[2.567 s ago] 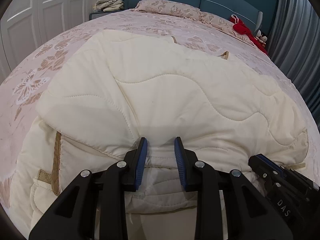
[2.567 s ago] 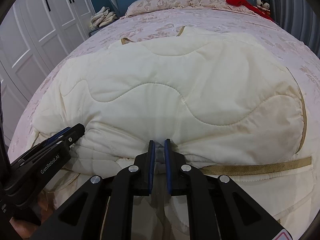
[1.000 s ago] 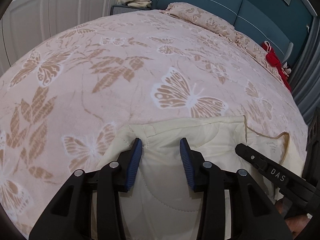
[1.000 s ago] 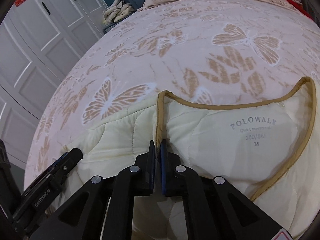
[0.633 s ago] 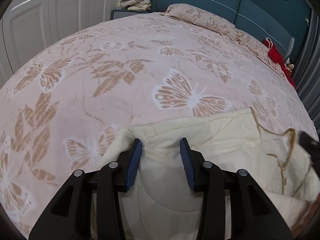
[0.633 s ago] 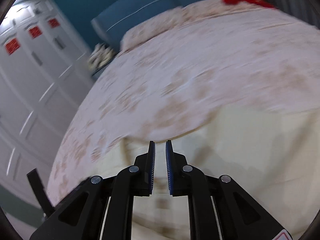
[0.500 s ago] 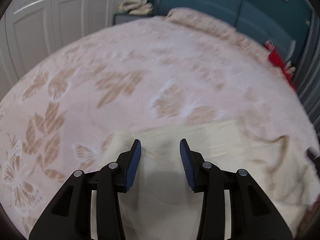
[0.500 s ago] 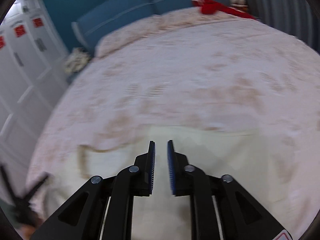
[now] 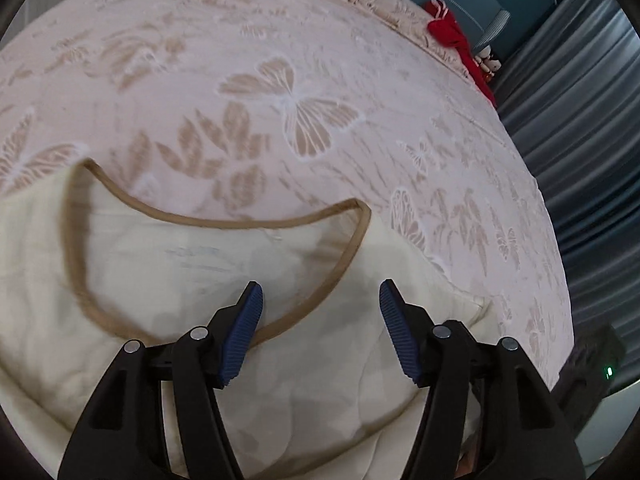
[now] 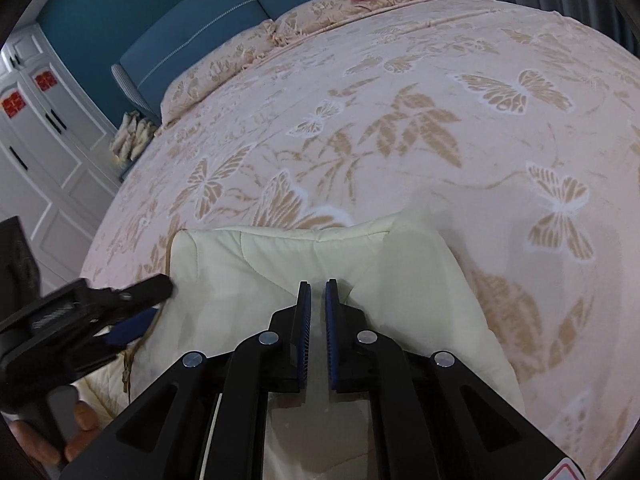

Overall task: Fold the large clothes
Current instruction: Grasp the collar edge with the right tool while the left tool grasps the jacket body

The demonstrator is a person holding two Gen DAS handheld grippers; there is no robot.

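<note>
A cream quilted jacket (image 9: 168,280) lies folded on the bed, its tan-trimmed neckline (image 9: 224,222) facing up. My left gripper (image 9: 320,300) hovers over the neckline's right side. Its jaws are opening, with only loose fabric beneath them and nothing pinched. In the right wrist view the jacket's (image 10: 256,272) far shoulder corner shows. My right gripper (image 10: 318,288) sits on that corner with its pads almost together, and creases in the fabric run into its tips. The left gripper (image 10: 156,304) appears at the left edge there, held by a hand (image 10: 84,416).
The pink butterfly bedspread (image 10: 440,80) stretches beyond the jacket to pillows (image 10: 224,68) and a blue headboard. A red garment (image 9: 448,32) lies at the far corner. Grey curtains (image 9: 580,100) flank the right side, white wardrobe doors (image 10: 48,140) the left.
Both hands swung to the right along the jacket's top edge. The left let go of the corner and its jaws widened. The right released the neckline trim and closed at the shoulder corner.
</note>
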